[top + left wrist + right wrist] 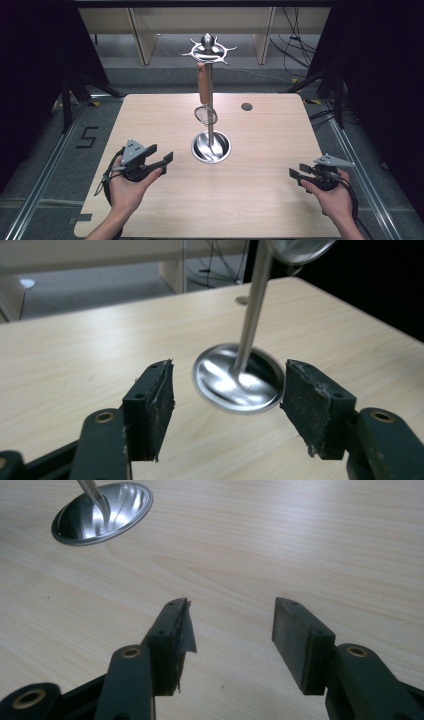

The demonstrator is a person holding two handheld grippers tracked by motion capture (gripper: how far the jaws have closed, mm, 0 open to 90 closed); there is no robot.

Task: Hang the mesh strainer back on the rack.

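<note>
**Utensil hung on the rack, both grippers empty and back from it**

A wooden-handled utensil [202, 87] hung from one hook at the top of the metal stand [210, 100], its round wire head just beside the pole above the shiny base dish [211, 147]. The stand stood at the middle of the wooden table [165, 210]. The left gripper [162, 162] was held near the dish on its left, jaws spread and holding nothing; the right gripper [296, 175] sat well apart near the table's right edge, jaws likewise spread and empty.

Judged from this, either the hanging was finished and the hands had drawn clear, or a removal had not yet begun; nothing else lay on the table to be hung.

The high view alone gave the hooks, the handle and both hands. The left gripper view looked between its pads [155, 405] at the dish [235, 380] and the pole, with a blurred rim of the utensil's head [300, 247] at the top edge. The right gripper view showed a torn strip hanging off one pad [182, 630], and the dish [102, 512] far off
</note>
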